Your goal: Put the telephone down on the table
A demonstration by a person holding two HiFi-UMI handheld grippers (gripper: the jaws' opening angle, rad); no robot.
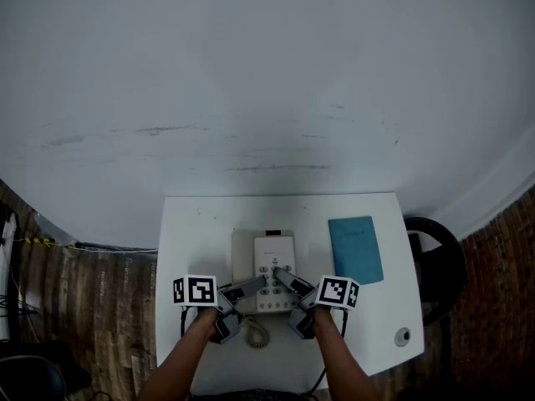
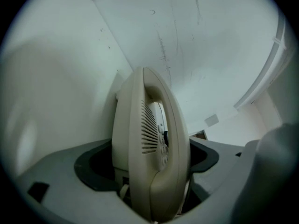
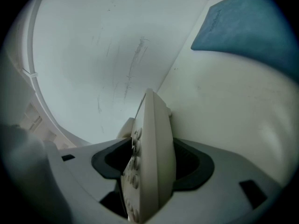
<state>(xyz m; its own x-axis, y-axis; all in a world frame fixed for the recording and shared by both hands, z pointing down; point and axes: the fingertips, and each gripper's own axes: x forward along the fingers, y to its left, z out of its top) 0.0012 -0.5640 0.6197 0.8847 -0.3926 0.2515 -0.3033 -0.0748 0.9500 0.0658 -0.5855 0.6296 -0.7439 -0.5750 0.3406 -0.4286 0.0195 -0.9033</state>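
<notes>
A beige desk telephone (image 1: 274,261) lies on the white table (image 1: 201,232), its handset on the left side and its coiled cord (image 1: 255,334) trailing toward me. My left gripper (image 1: 257,284) reaches it from the left. In the left gripper view the handset side of the telephone (image 2: 149,148) fills the space between the jaws, and my left gripper (image 2: 156,204) is shut on it. My right gripper (image 1: 279,276) comes in from the right. In the right gripper view the keypad edge of the telephone (image 3: 152,157) stands between the jaws of my right gripper (image 3: 147,204), with a dark gap on its left side.
A blue booklet (image 1: 355,249) lies on the table just right of the telephone and shows again as the blue booklet (image 3: 243,27) in the right gripper view. A small round object (image 1: 402,336) sits near the table's front right corner. A black round seat (image 1: 439,266) stands beside the table's right edge.
</notes>
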